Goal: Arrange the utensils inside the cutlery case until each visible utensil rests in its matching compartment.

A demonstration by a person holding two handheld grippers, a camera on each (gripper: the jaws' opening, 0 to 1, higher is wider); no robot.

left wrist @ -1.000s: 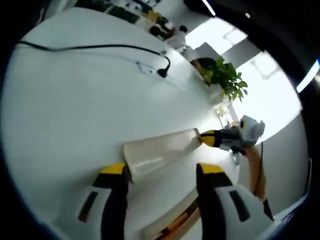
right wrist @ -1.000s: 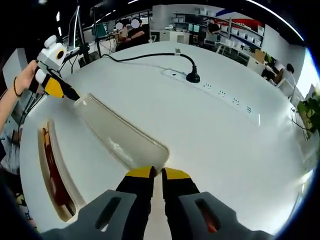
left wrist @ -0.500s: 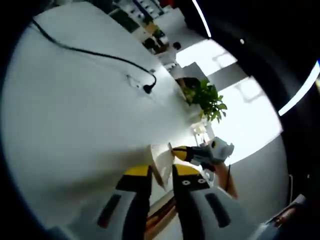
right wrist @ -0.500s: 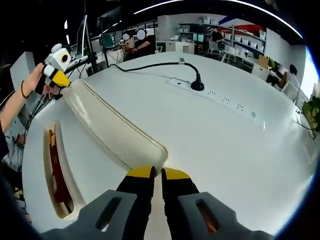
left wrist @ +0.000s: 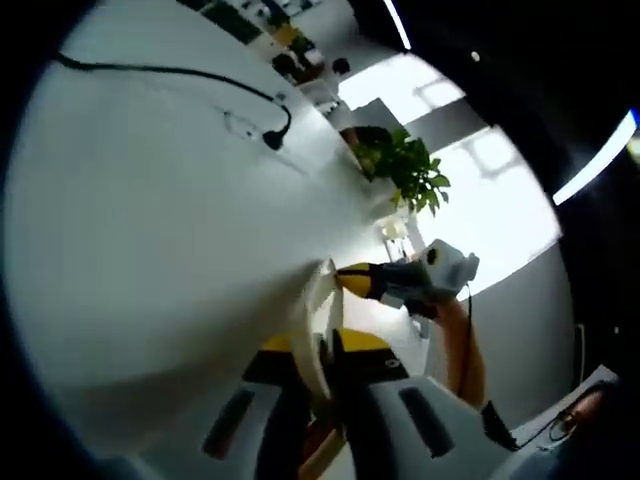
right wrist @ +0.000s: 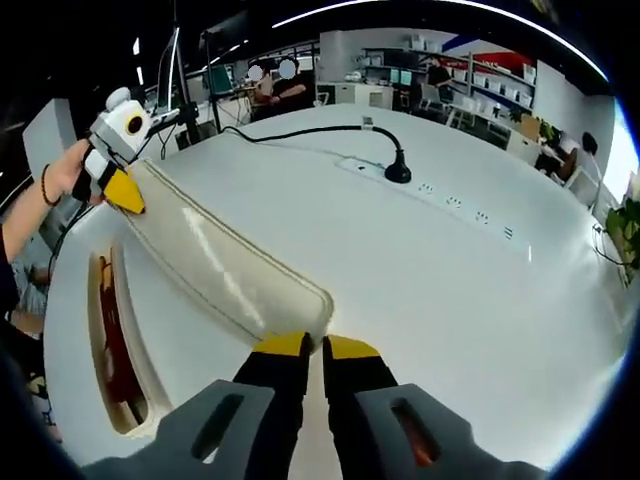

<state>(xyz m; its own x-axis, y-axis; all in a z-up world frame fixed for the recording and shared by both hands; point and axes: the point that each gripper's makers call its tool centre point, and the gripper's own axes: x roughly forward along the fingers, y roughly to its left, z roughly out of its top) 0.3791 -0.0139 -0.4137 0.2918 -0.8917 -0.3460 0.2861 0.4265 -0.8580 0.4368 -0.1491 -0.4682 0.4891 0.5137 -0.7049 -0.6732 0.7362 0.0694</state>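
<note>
A long translucent cream lid (right wrist: 220,265) of the cutlery case hangs tilted over the white table, held at both ends. My right gripper (right wrist: 320,345) is shut on its near end. At the far end my left gripper (right wrist: 125,190) pinches the rim. In the left gripper view the lid (left wrist: 318,300) is edge-on between my left gripper (left wrist: 322,345), which is shut on it, with the right gripper (left wrist: 345,272) at the other end. The open case base (right wrist: 140,385) lies on the table to the left, with reddish-brown utensils (right wrist: 108,345) inside.
A black cable with a plug (right wrist: 390,165) and a row of sockets (right wrist: 460,200) lie across the table's far side. A potted plant (left wrist: 400,165) stands beyond the table edge. People sit at desks in the background (right wrist: 275,75).
My left gripper, open around the lid's end a second ago, has shut on it. The lid has risen off the table and tipped on edge. The right gripper stays shut.
</note>
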